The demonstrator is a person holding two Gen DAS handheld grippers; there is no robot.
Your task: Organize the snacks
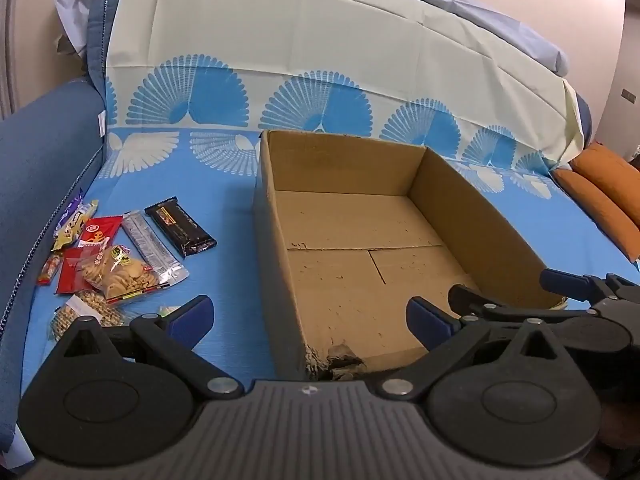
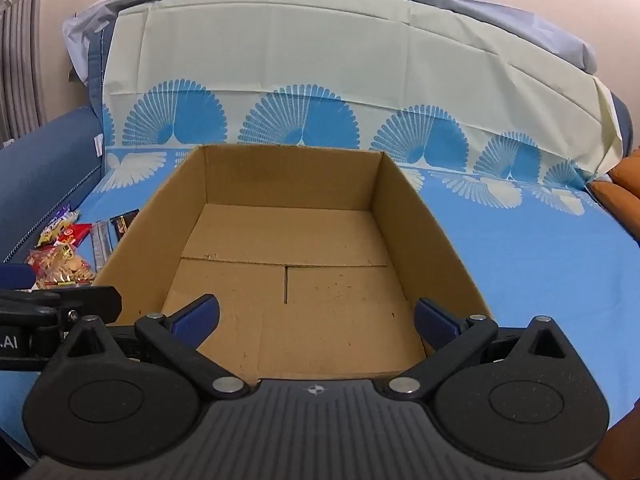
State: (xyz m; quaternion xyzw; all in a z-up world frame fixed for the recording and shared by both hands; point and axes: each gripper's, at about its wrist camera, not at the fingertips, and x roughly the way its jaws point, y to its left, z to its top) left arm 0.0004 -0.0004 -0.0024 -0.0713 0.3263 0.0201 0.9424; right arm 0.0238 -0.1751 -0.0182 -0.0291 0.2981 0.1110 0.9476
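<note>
An empty open cardboard box [image 1: 472,216] sits on a blue patterned sheet; it fills the right wrist view [image 2: 424,216]. A pile of snack packets lies left of it: a dark bar [image 1: 181,225], a silver bar [image 1: 154,246], a clear bag of crackers [image 1: 124,274], a red packet [image 1: 98,231] and smaller ones. The pile shows at the left in the right wrist view [image 2: 64,252]. My left gripper [image 1: 310,320] is open and empty over the box's near left corner. My right gripper [image 2: 316,318] is open and empty over the box's near edge, and shows in the left wrist view [image 1: 516,292].
The sheet [image 1: 224,320] covers a blue sofa with an armrest [image 1: 44,148] at the left and a draped backrest [image 1: 280,40] behind. Orange cushions [image 1: 608,188] lie at the right. The box's near corner is torn [image 1: 336,360].
</note>
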